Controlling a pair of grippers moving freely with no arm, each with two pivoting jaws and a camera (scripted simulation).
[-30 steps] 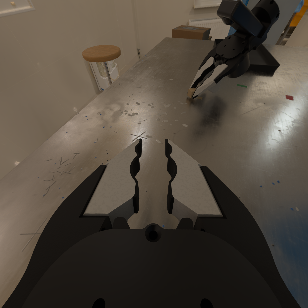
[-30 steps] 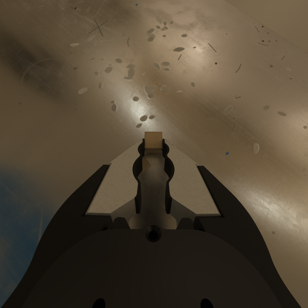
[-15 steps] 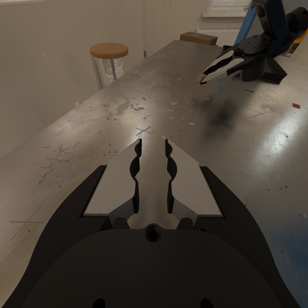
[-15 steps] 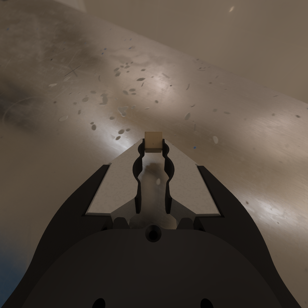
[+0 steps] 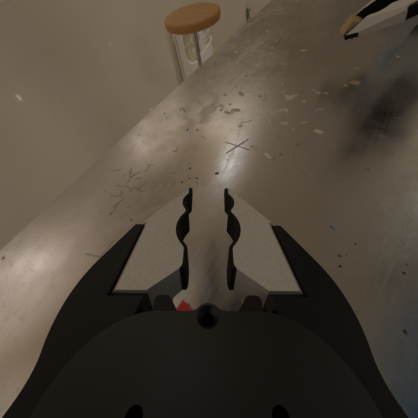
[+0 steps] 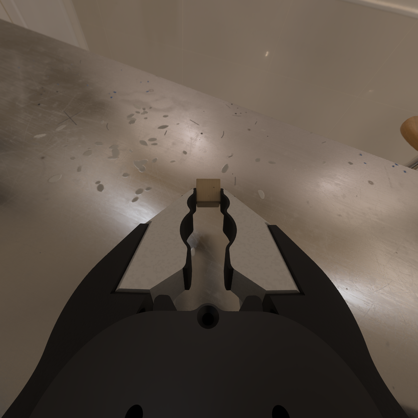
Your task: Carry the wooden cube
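The small pale wooden cube (image 6: 208, 191) sits clamped between the tips of my right gripper (image 6: 208, 195), which is shut on it and holds it in the air above the metal table (image 6: 316, 226). In the left wrist view the same cube (image 5: 349, 24) shows at the top right, pinched in the right gripper's fingertips (image 5: 371, 24), well above the table. My left gripper (image 5: 208, 192) is open and empty, low over the table (image 5: 294, 203), far from the cube.
A round wooden-topped stool (image 5: 192, 17) stands beside the table's far edge; its top also shows in the right wrist view (image 6: 410, 133). A small red patch (image 5: 184, 306) lies on the table under my left gripper. Beige floor lies past the table edge.
My right gripper has lifted the cube off the table and kept rising and tilting up. My left gripper has moved and turned, so the right gripper now sits at its view's top right corner.
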